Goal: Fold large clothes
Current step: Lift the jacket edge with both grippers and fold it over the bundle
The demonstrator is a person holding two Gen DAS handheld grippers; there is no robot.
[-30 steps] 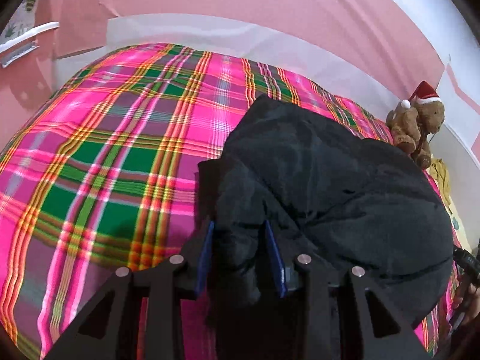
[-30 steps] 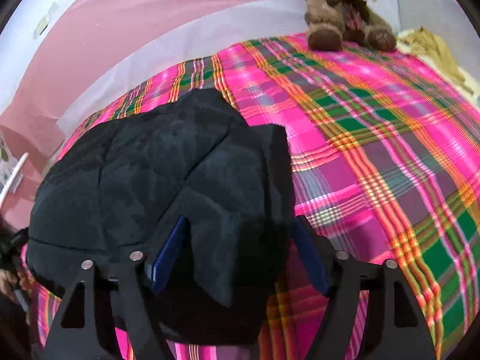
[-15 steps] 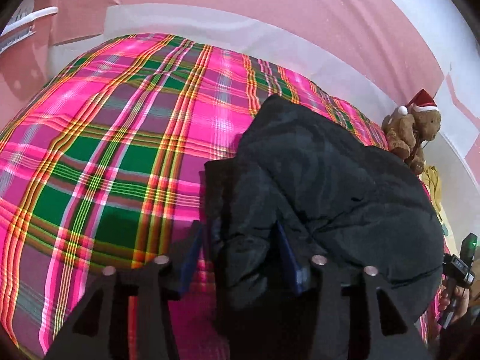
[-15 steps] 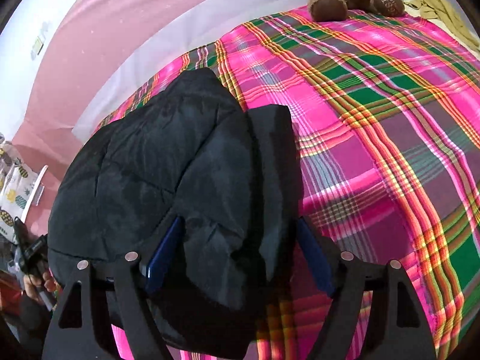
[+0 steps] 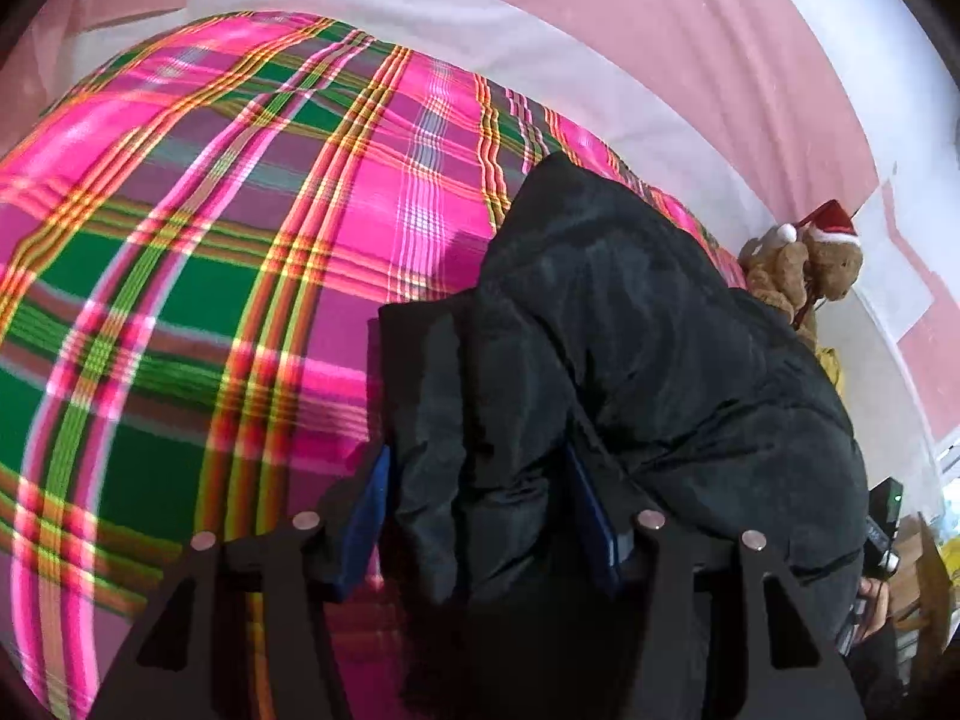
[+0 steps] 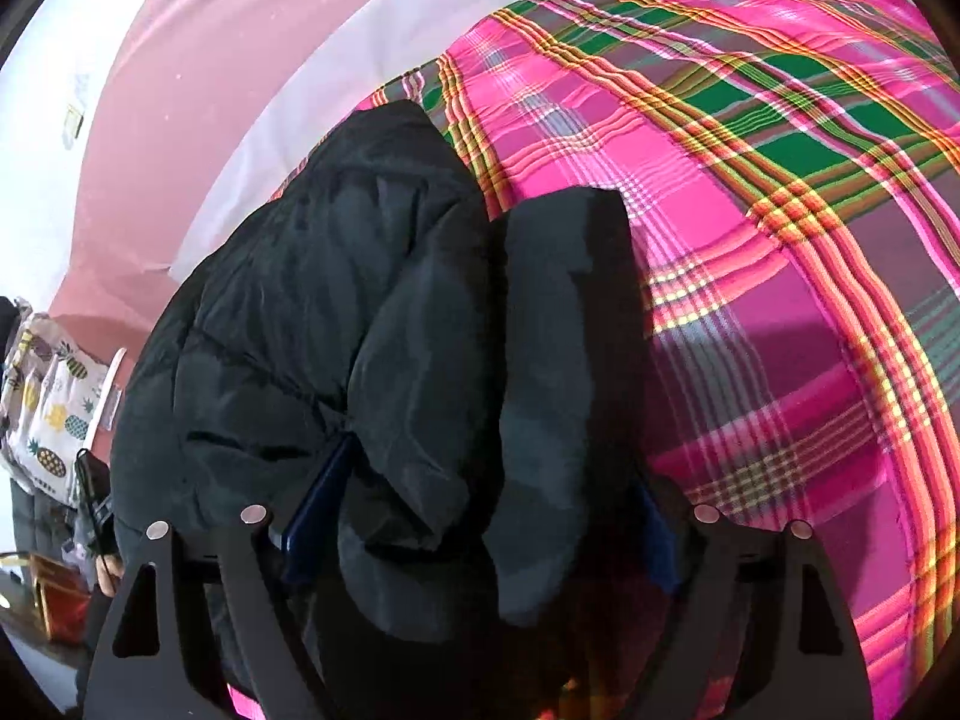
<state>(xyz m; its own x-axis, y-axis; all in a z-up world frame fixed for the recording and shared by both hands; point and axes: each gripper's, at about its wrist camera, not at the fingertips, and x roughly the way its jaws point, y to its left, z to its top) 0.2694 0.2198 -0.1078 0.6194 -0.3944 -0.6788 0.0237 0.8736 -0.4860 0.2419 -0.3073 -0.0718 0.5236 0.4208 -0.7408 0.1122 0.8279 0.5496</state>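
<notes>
Black quilted fabric fills the gap between both sets of jaws. The left gripper (image 5: 480,516) has its blue pads standing apart with a thick roll of the black puffer jacket (image 5: 660,360) between them, the left pad clear of the cloth and the right one half buried in a crease, so it looks like a release rather than a clamp. The right gripper (image 6: 474,516) is opening as well — its jaws straddle the other corner of the jacket (image 6: 360,300), the left pad against the padding, the right one mostly hidden behind a flap. Outward from there the jacket lies as a doubled-over bundle on the pink and green plaid bedspread (image 5: 210,270), with a teddy bear in a Santa hat (image 5: 804,264) at the far edge. I'd judge one fold as laid down and being let go; the bundle is still lumpy, so further folds and smoothing seem left. Compared with a second ago, both pairs of jaws have widened and both grippers have dipped lower and nearer the bed — the jacket fills more of each view.
</notes>
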